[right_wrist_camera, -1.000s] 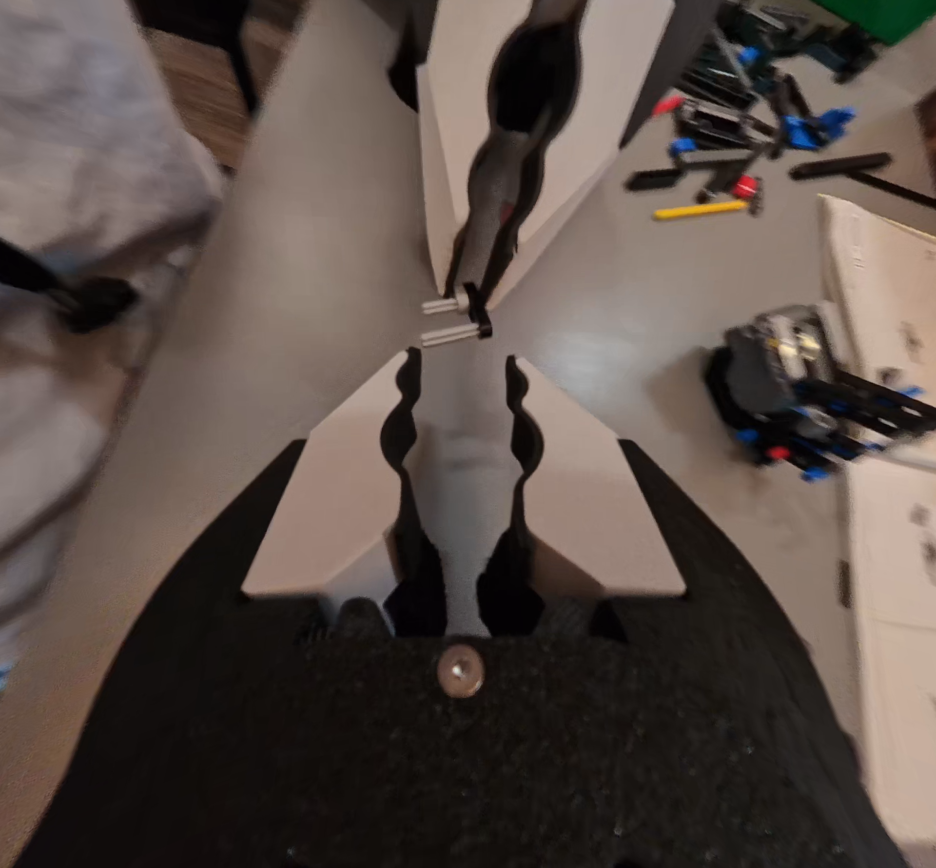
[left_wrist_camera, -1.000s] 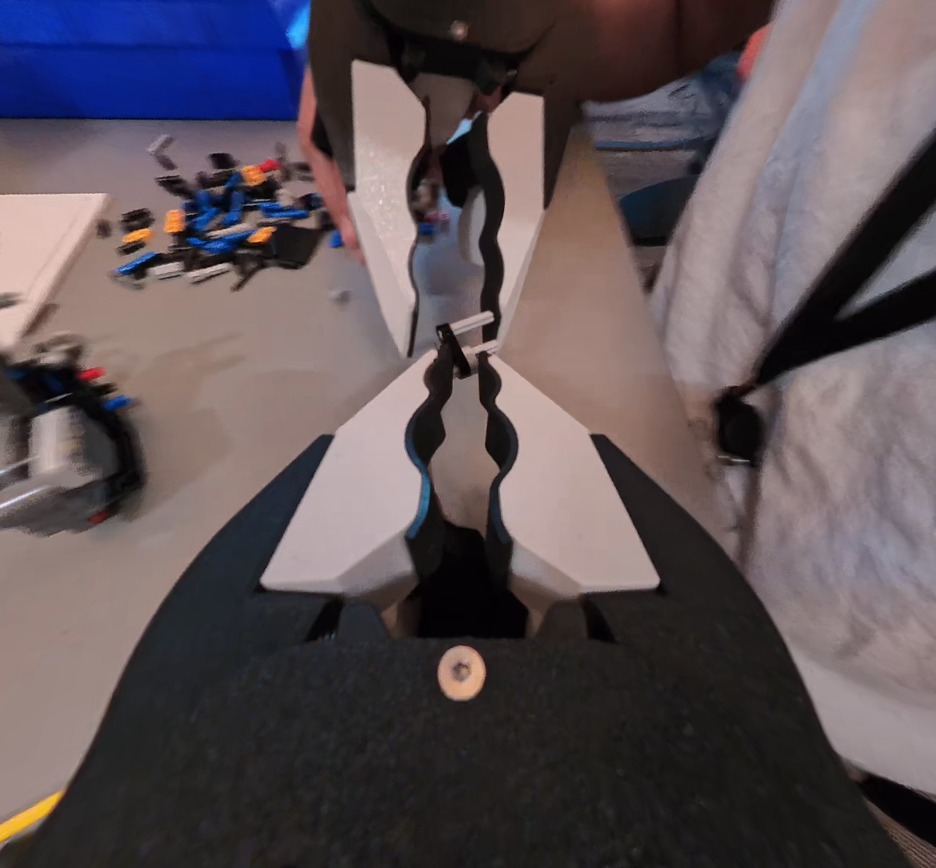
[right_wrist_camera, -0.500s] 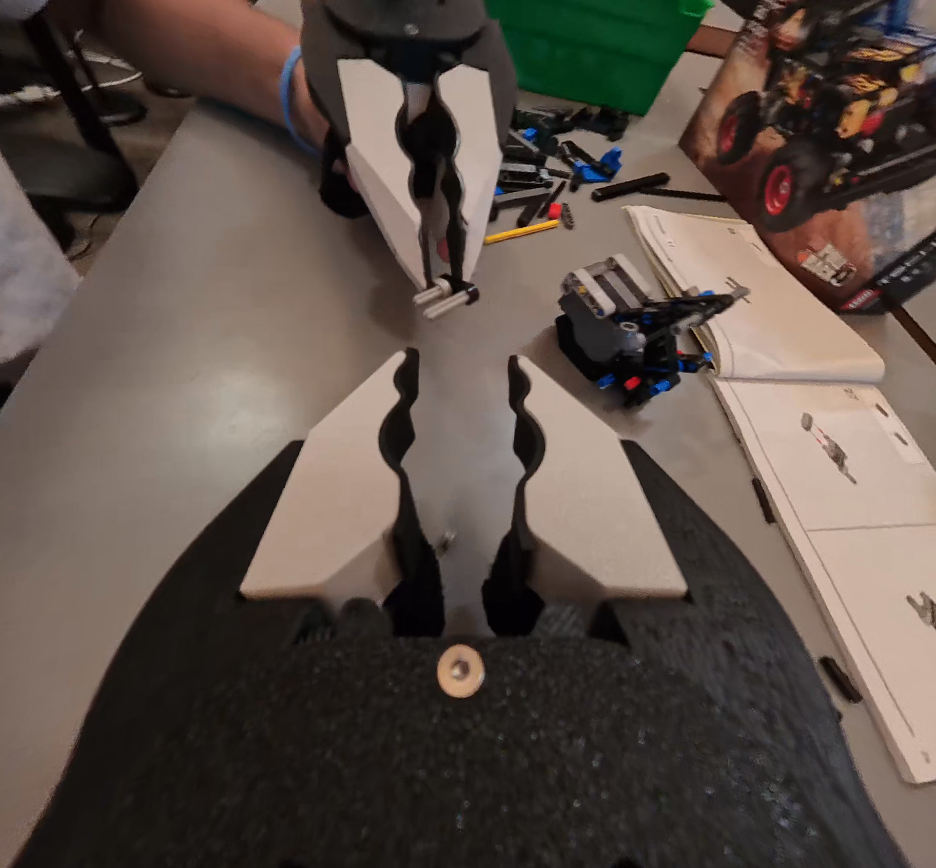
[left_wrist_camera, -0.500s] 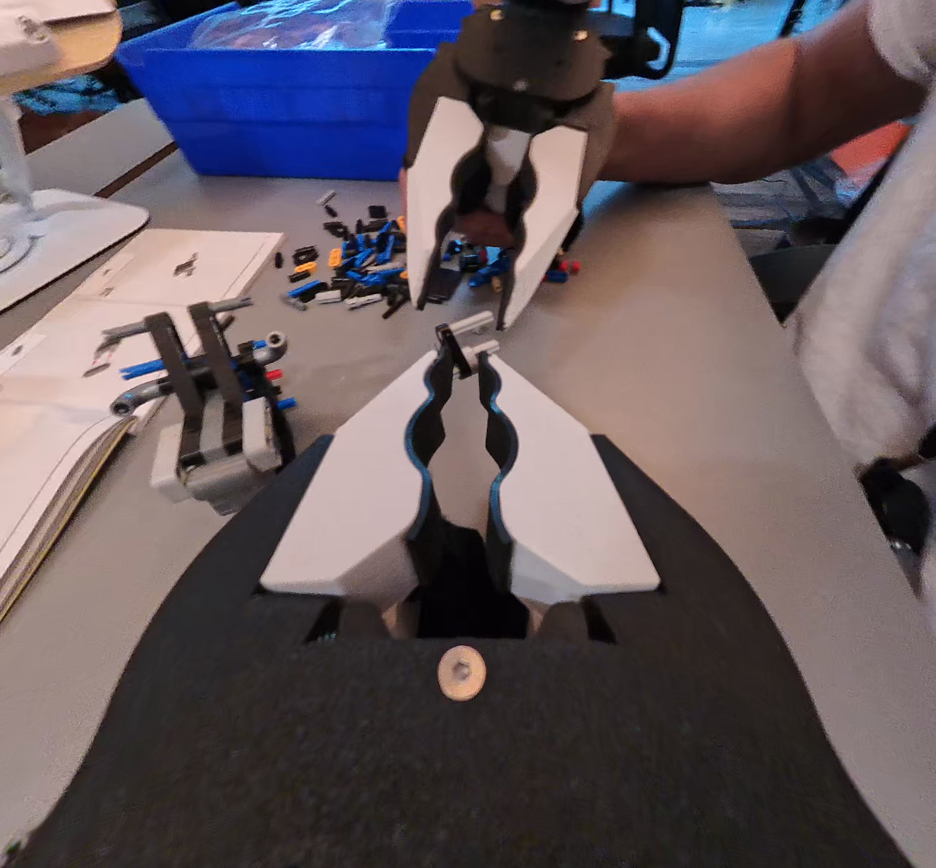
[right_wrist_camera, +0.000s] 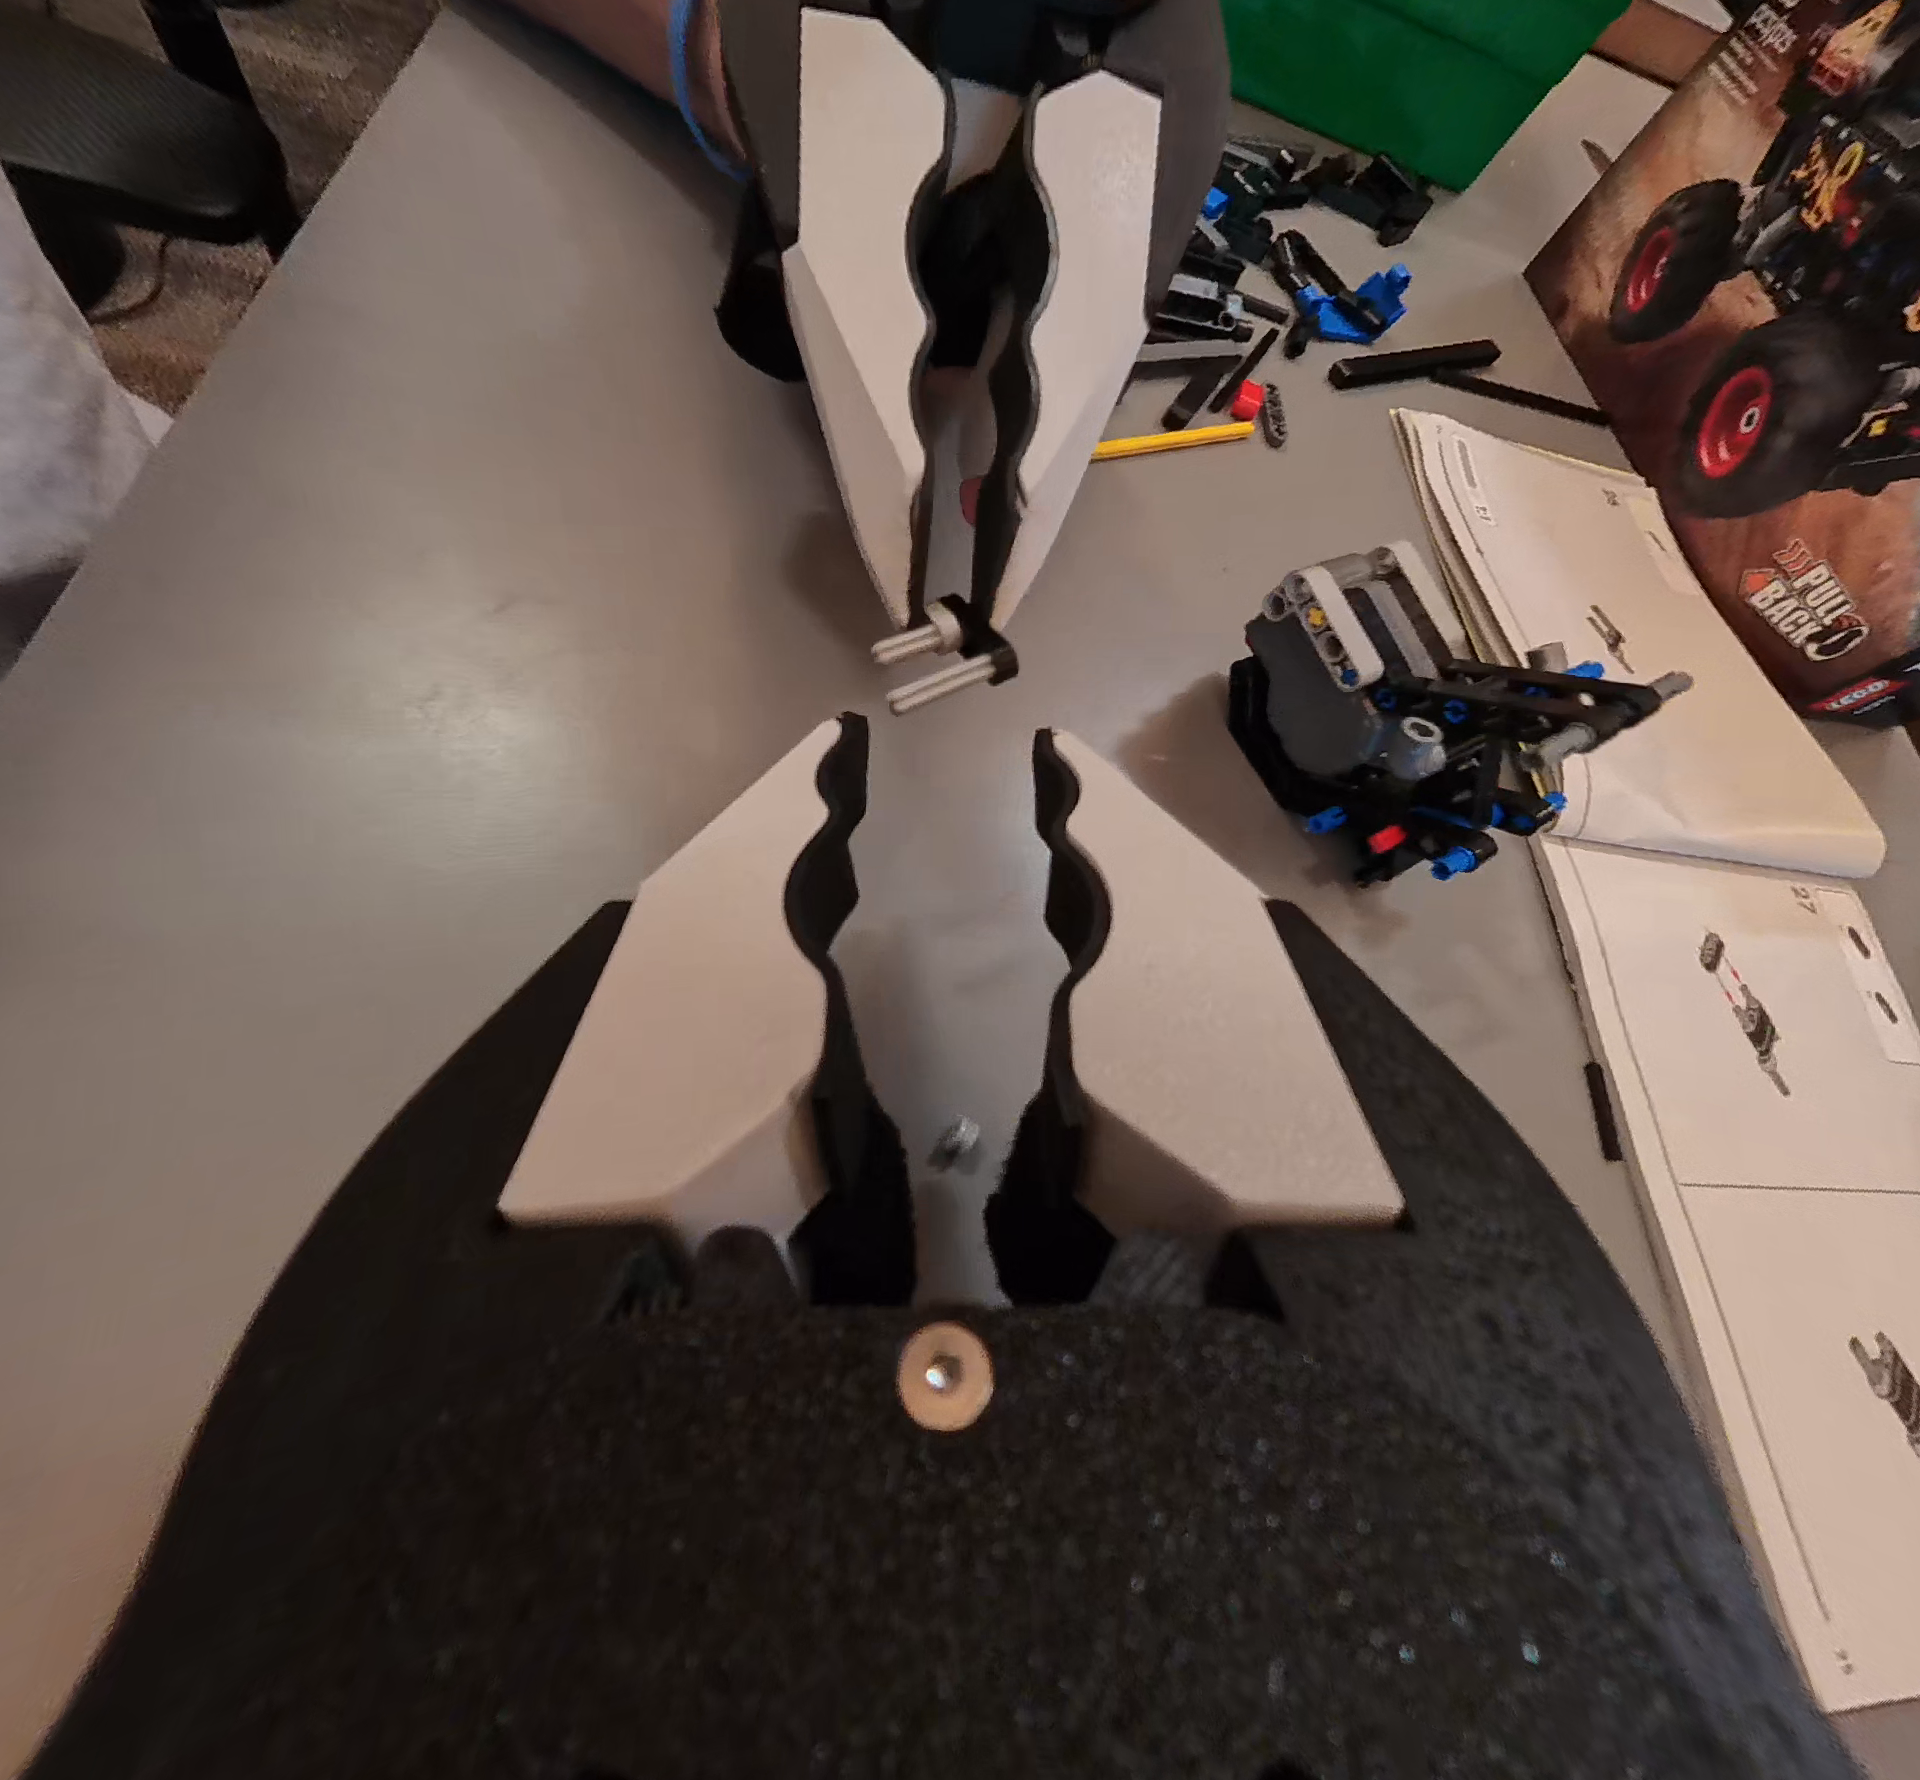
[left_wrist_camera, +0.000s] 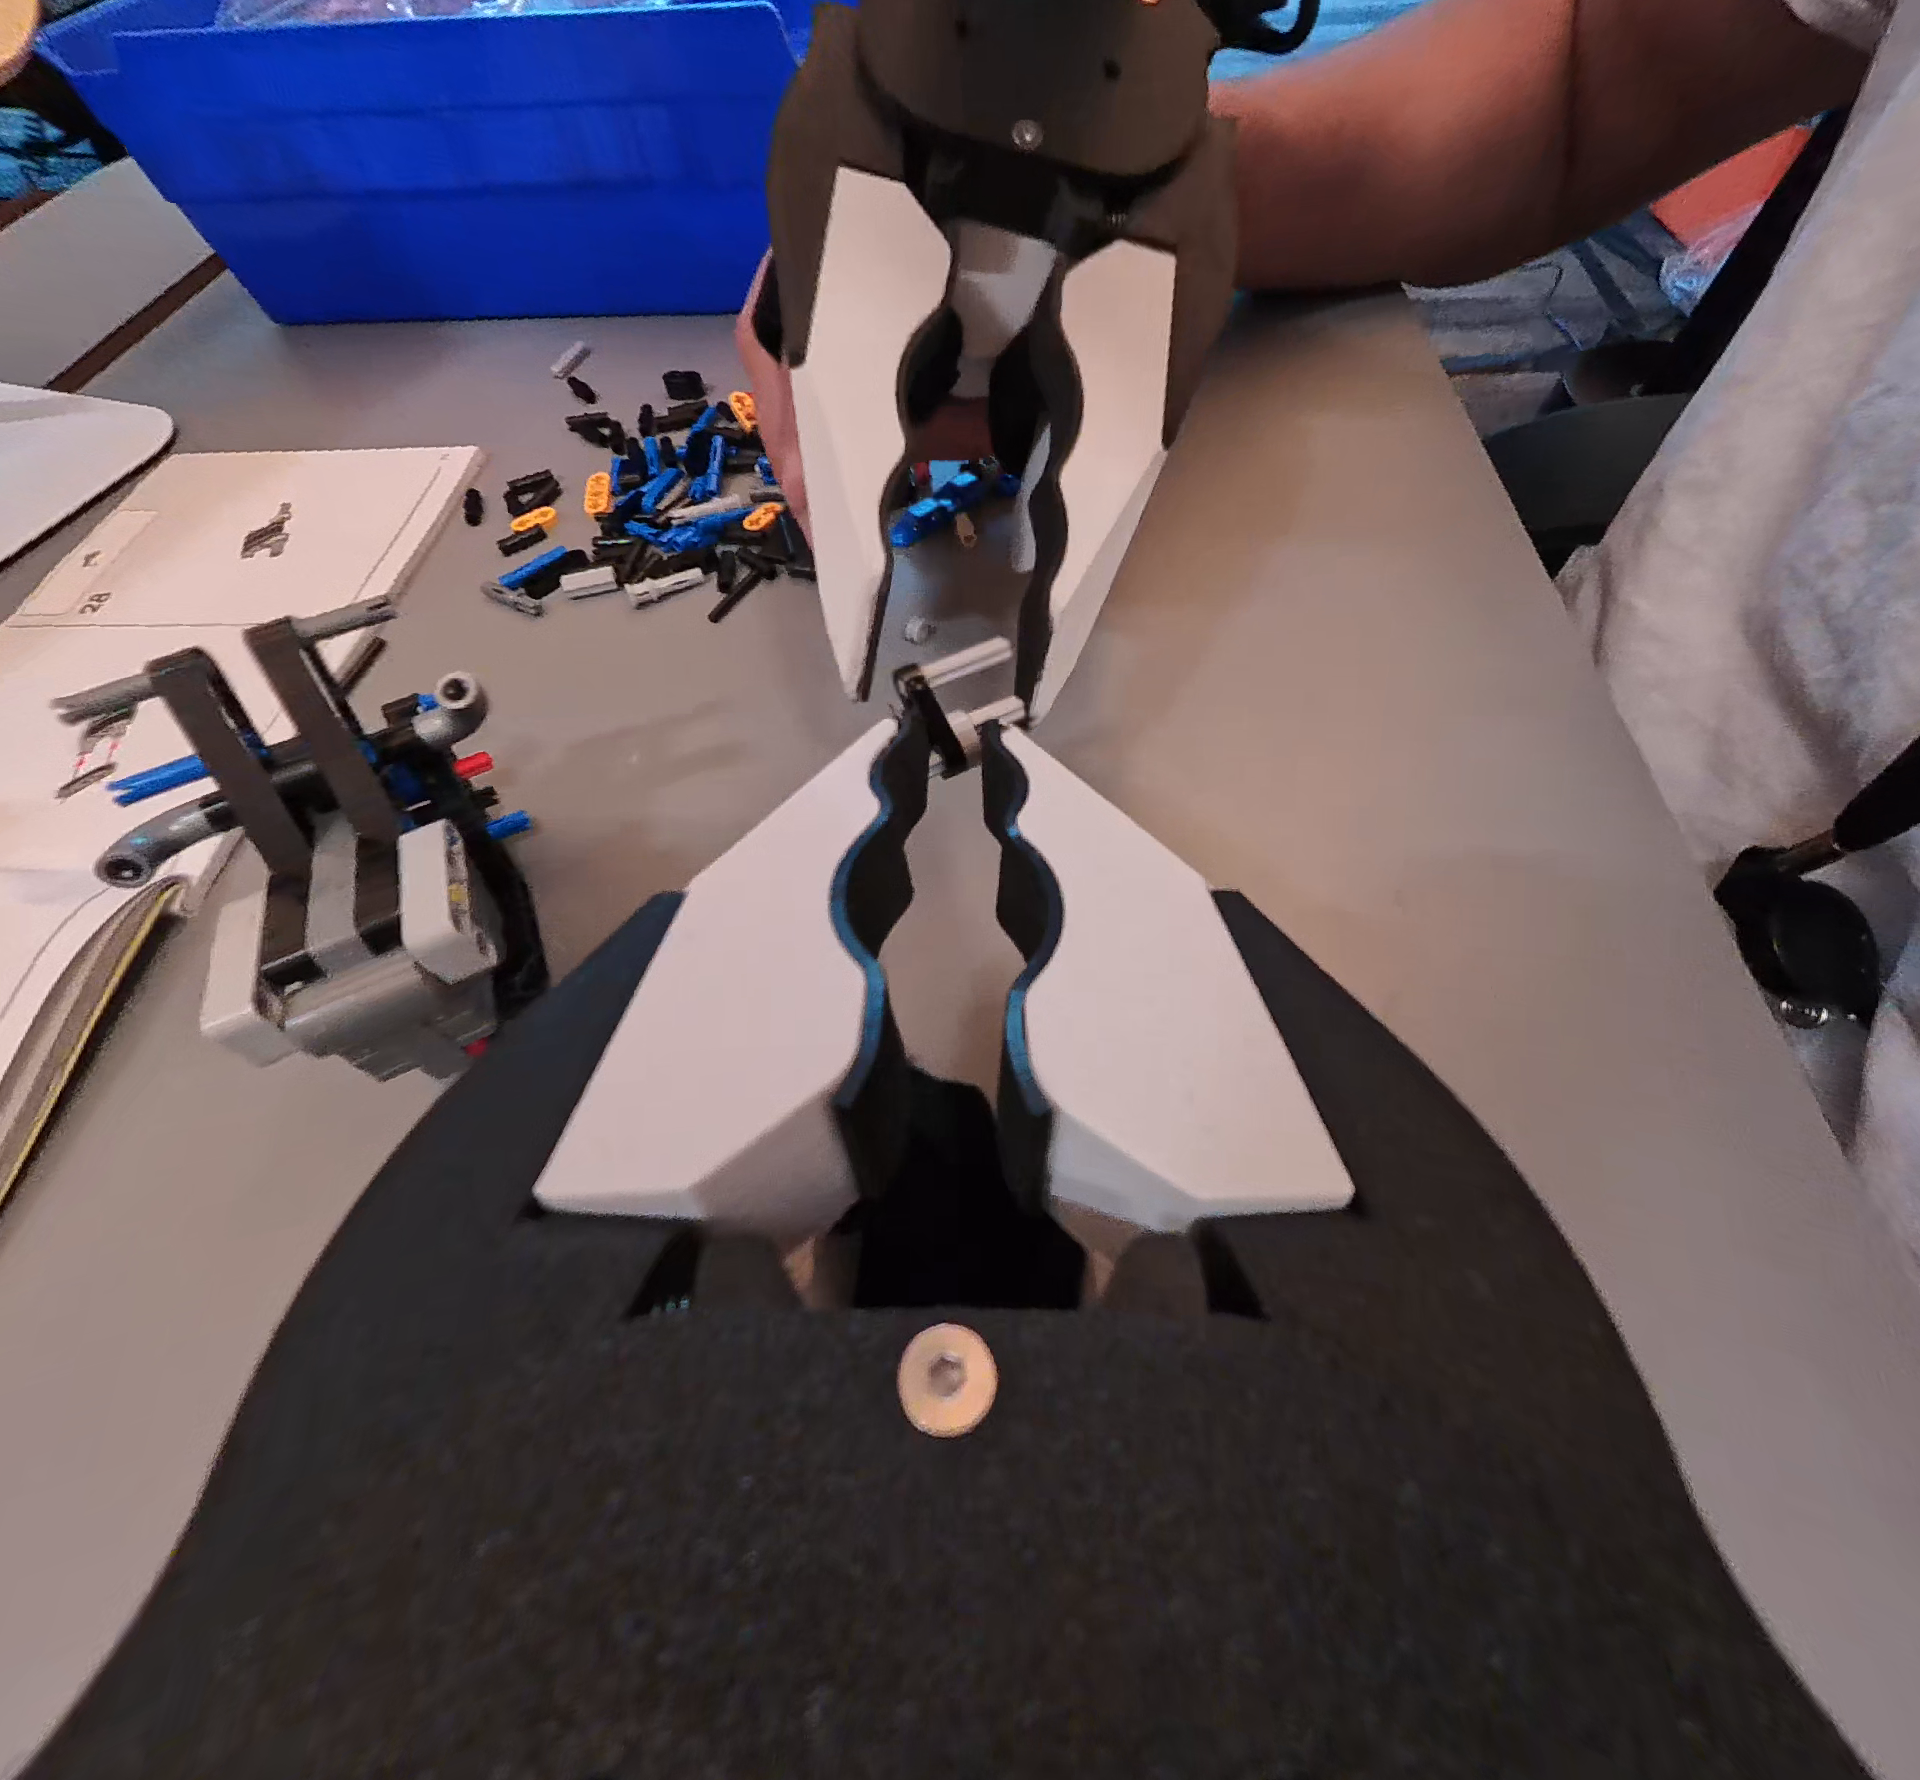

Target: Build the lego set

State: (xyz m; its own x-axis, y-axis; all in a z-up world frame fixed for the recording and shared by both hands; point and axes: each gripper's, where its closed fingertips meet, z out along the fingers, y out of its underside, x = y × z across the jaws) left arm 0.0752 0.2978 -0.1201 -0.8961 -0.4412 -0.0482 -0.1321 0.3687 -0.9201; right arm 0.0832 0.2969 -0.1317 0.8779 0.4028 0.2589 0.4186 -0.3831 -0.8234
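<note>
Left wrist view: left gripper [left_wrist_camera: 943, 731] clamped on small black connector piece w/ two grey pins [left_wrist_camera: 951, 704], same as 0.5 s ago; white-fingered right gripper [left_wrist_camera: 948, 686] now much closer, its tips bracketing the upper pin, fingers apart. On grey worktop [left_wrist_camera: 1299, 691]: one half-built grey/black/blue lego assembly [left_wrist_camera: 343, 899], one pile of loose black, blue, orange parts [left_wrist_camera: 665, 504], one open instruction booklet [left_wrist_camera: 208, 546], one blue plastic bin [left_wrist_camera: 447, 151]. Right wrist view: right gripper [right_wrist_camera: 951, 738] wide apart, holding nothing, nearer the piece [right_wrist_camera: 948, 655] than before; left gripper [right_wrist_camera: 956, 613] pinches it. One assembly [right_wrist_camera: 1392, 722], one booklet [right_wrist_camera: 1662, 650], one green bin [right_wrist_camera: 1403, 5], one printed set box [right_wrist_camera: 1787, 276], one yellow rod [right_wrist_camera: 1174, 442].
</note>
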